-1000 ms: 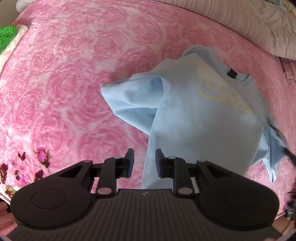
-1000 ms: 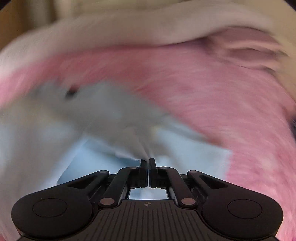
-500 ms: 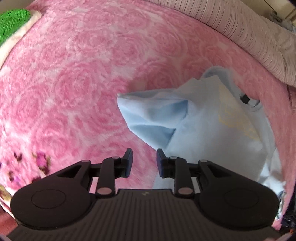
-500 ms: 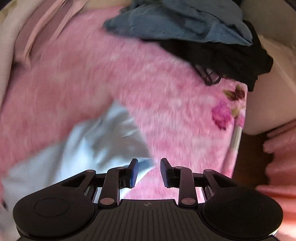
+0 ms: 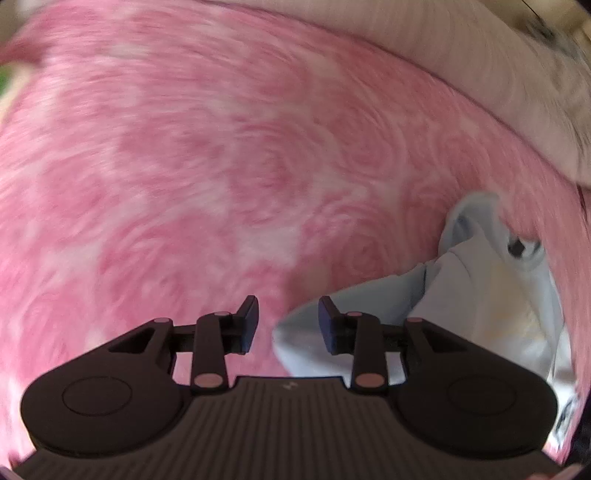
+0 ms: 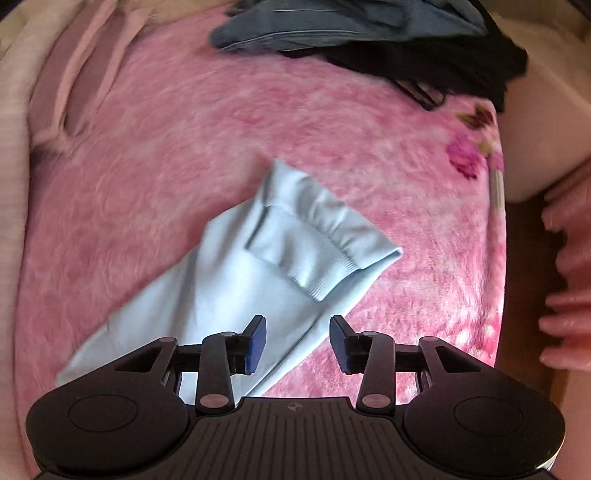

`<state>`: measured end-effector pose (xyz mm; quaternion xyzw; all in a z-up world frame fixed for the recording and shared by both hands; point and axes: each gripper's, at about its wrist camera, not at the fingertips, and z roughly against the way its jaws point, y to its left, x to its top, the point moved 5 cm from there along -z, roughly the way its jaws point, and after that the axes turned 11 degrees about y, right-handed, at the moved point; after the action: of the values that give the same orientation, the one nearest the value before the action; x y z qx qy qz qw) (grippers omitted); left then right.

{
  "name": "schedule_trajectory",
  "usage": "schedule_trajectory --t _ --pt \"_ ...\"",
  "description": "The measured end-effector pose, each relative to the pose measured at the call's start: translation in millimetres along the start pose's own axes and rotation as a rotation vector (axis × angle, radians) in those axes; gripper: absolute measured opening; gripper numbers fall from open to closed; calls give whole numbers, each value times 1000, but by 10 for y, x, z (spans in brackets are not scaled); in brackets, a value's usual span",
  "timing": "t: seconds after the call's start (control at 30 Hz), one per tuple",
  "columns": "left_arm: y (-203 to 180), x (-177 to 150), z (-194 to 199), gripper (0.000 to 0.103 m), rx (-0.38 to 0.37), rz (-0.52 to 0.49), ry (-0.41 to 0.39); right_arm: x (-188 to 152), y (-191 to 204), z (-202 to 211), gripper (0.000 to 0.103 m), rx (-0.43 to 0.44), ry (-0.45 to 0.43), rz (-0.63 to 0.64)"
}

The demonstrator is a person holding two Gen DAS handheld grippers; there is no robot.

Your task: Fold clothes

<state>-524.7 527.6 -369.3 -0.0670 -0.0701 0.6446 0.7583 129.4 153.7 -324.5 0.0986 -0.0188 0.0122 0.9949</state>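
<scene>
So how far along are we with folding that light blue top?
Early. Done: the light blue sweatshirt lies on the pink blanket, one ribbed-cuff sleeve laid across it. In hand: nothing. The right gripper has just been opening, nothing between its jaws; the left gripper has been opening too, beside a fabric corner. Left: the remaining folds, plus the dark clothes pile.
</scene>
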Motion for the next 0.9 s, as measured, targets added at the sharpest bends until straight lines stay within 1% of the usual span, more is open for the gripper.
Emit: schedule_trajectory --t 0.1,0.17,0.27,0.3,0.33,0.37,0.4,0.47,0.5,0.57,0.63,0.73,0.8,0.83,0.87,0.9 --pt "-58 251 -301 30 -16 -113 73 -92 139 -16 42 -2 8 2" --pt "-149 298 -481 30 -30 -187 122 -114 213 -51 42 -11 9 11" --pt "-267 245 -679 30 -46 -274 184 -182 333 -76 42 -37 8 34" --pt "-298 202 -743 29 -34 -297 204 -201 365 -88 43 -47 11 37" --pt "-327 152 -769 29 -15 -319 198 -220 397 -100 43 -58 14 39" --pt "-357 108 -762 25 -5 -336 182 -236 422 -130 43 -67 19 39" --pt "-386 52 -748 0 -16 -339 178 -253 446 -157 43 -72 25 39" --pt "-452 -69 -680 0 -56 -329 164 -285 513 -221 43 -68 37 48" --pt "-496 -127 -606 0 -72 -334 141 -302 557 -256 43 -68 46 56" --pt "-558 -225 -381 0 -90 -320 68 -333 650 -318 43 -64 62 73" --pt "-511 -237 37 0 -118 -230 -66 -354 756 -371 43 -51 77 92" --pt "-261 -195 924 0 -148 -61 -370 -354 896 -395 43 -30 85 112" --pt "-13 -228 1579 0 -108 15 -606 -345 967 -389 43 -15 84 122" --pt "126 -228 1789 0 -83 55 -671 -340 996 -382 43 -8 83 126" --pt "293 -220 1914 0 -39 105 -698 -340 1028 -378 43 -3 84 128" --pt "448 -225 1923 0 23 144 -696 -358 1048 -388 43 5 91 131"
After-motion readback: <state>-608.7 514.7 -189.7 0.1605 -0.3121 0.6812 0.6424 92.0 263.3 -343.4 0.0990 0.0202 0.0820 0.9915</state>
